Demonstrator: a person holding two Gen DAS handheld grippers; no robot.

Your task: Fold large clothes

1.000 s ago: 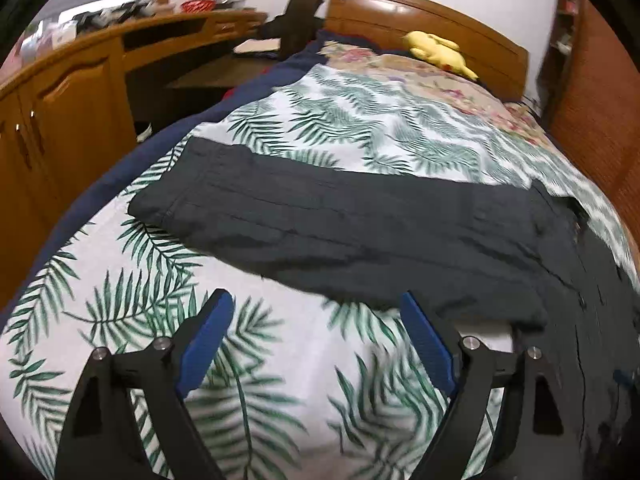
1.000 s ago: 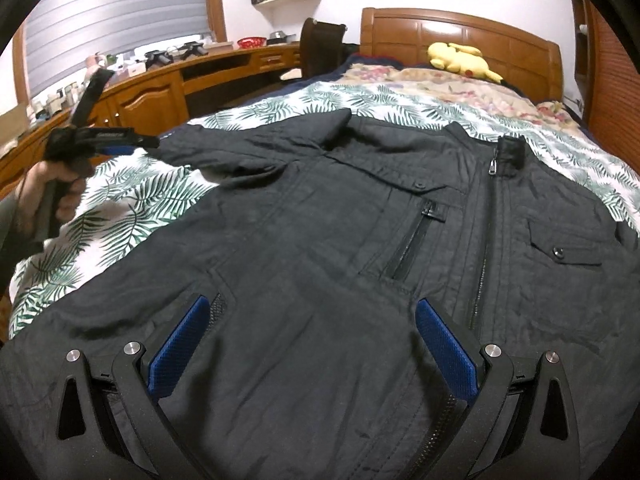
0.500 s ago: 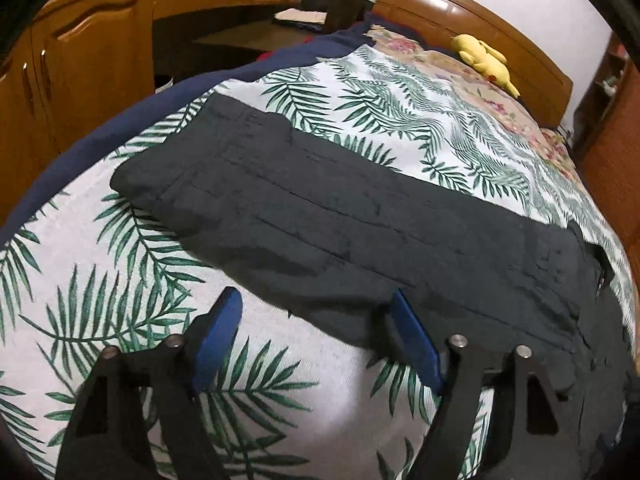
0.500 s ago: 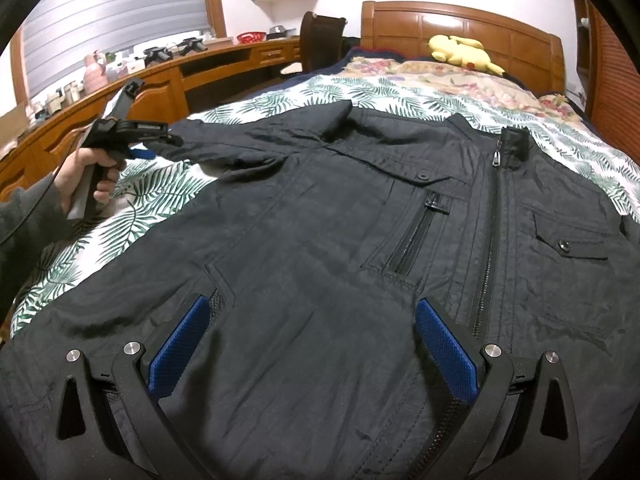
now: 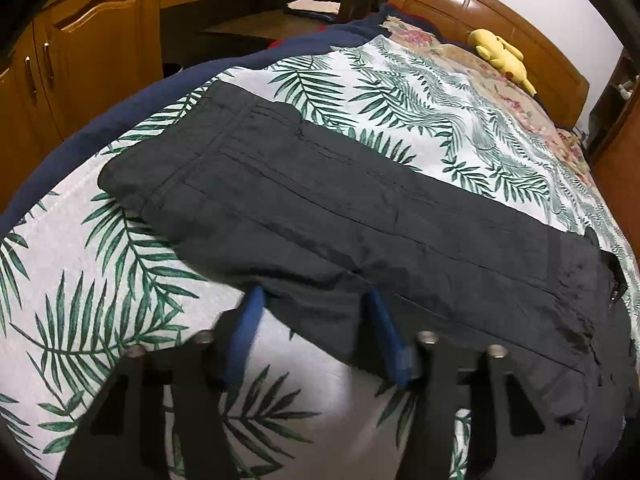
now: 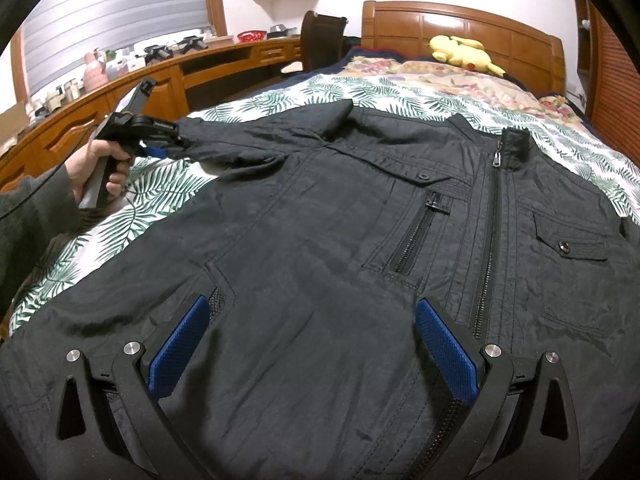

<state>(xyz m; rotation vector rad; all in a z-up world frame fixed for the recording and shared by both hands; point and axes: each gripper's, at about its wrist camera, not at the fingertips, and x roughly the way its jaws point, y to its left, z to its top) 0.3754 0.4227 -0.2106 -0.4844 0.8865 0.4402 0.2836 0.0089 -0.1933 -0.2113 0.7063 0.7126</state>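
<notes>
On a bed with a white, green-leaf-print cover (image 5: 420,112), the left gripper (image 5: 312,320) is closing its blue pads over the near edge of the outstretched sleeve (image 5: 320,208); it should bite fabric only, not the cover. The black quilted zip jacket (image 6: 360,260) lies face up, flat, with the right gripper (image 6: 312,344) spread wide above its hem, holding nothing.

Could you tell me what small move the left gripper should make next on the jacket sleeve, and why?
Probably finish the pinch. The left gripper is closing with the lower edge of the sleeve between its pads, while the jacket lies flat, unfolded. Once gripped, the sleeve can likely be carried across the chest.
</notes>
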